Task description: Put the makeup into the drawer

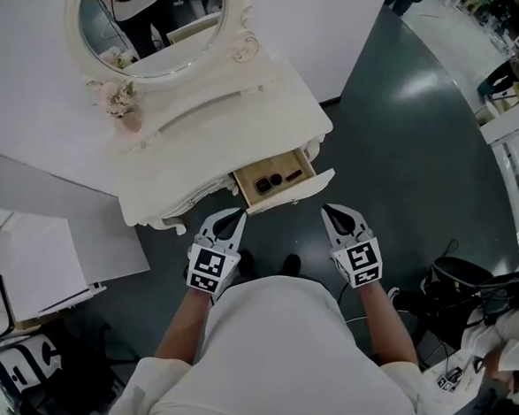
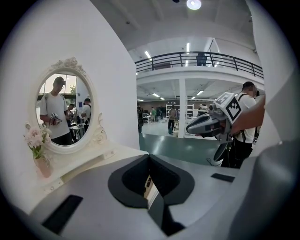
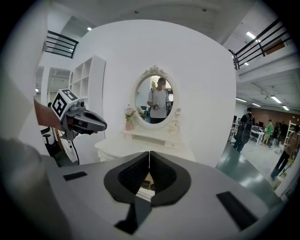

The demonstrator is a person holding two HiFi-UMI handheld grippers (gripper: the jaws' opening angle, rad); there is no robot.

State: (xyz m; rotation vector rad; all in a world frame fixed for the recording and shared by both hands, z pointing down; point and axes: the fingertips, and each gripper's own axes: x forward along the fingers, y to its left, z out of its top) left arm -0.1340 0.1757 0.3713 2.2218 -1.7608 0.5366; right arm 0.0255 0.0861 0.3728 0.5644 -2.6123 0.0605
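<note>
Left gripper (image 1: 234,216) and right gripper (image 1: 334,212) have jaws closed on nothing, near the open drawer (image 1: 298,191) at the front edge of the table (image 1: 221,120); makeup (image 1: 275,180) lies inside.

The cream-white carved wooden bench (image 1: 248,113) stands on the dark grey-green glossy floor (image 1: 406,141) and carries an oval mirror in an ornate white frame (image 1: 149,17) with a small pink vase of pale flowers (image 1: 120,104) just beside it, while its wood-lined drawer (image 1: 291,196) stands open with small dark makeup pieces (image 1: 270,182) inside.
</note>
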